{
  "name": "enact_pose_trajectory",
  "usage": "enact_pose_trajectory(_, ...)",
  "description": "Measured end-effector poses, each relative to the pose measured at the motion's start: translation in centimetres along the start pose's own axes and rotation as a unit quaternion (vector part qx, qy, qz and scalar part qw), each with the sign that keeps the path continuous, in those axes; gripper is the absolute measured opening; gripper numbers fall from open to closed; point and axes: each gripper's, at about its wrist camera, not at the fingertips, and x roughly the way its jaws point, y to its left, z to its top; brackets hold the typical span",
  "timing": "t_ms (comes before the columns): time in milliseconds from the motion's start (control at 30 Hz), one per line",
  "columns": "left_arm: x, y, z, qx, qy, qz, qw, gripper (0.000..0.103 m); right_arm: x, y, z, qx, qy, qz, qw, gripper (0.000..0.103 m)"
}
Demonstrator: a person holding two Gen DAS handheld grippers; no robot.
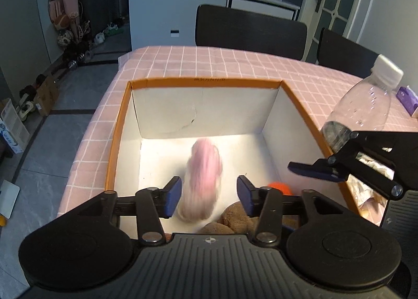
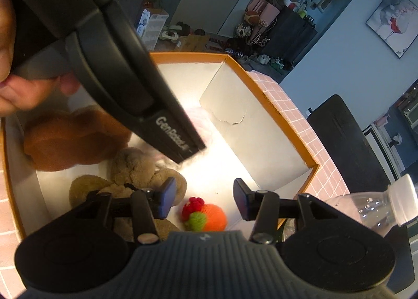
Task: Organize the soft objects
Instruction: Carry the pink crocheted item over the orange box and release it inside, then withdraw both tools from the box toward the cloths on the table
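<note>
An orange-rimmed cardboard box [image 1: 118,132] with white inner walls stands on the pink checked tablecloth. My left gripper [image 1: 208,183] hangs over its near side, open. A pink-and-white fluffy toy [image 1: 203,176] shows blurred between and below the blue pads, with a clear gap to the right pad. In the right wrist view my right gripper [image 2: 204,185] is open and holds nothing. Under it on the box floor lie an orange knitted ball [image 2: 211,216] with red and green tufts, a tan plush bear [image 2: 141,171] and a brown plush [image 2: 75,139].
A clear plastic bottle [image 1: 365,105] with a white cap leans at the box's right side, close to my right gripper's finger [image 1: 311,169]. A purple packet [image 1: 407,100] lies further right. Two dark chairs [image 1: 250,27] stand behind the table. A hand [image 2: 15,90] grips the left tool.
</note>
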Motion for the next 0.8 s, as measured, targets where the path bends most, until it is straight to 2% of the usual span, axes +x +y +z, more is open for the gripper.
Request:
enact_pose_trajectory(200, -1.8, -0.3, 0.1, -0.005, -0.024, -0.005, 0.9997, 0.061, -1.6, 0.1, -0.4, 0.015, -0.014, 0.006, 1.0, 0.053)
enact_pose_trajectory(367, -4.1, -0.9, -0.6, -0.011, -0.065, -0.014, 0.9977, 0.061, -3.9, 0.6, -1.2, 0.026, -0.039, 0.0, 0.999, 0.054)
enact_pose_trajectory(533, -7.0, -2.5, -2.0, 0.015, -0.118, -0.025, 0.9926, 0.061, -7.5, 0.7, -2.8, 0.063, -0.077, -0.008, 0.995, 0.056)
enact_pose_trajectory(633, -8.2, -3.6, -2.6, 0.028, -0.142, -0.033, 0.9889, 0.061, -9.7, 0.5, -4.1, 0.086, -0.098, -0.02, 0.991, 0.06)
enact_pose_trajectory(800, -9.7, -6.2, -4.1, 0.064, -0.178, -0.058, 0.9802, 0.061, -13.1, 0.6, -7.0, 0.128, -0.123, -0.054, 0.983, 0.064)
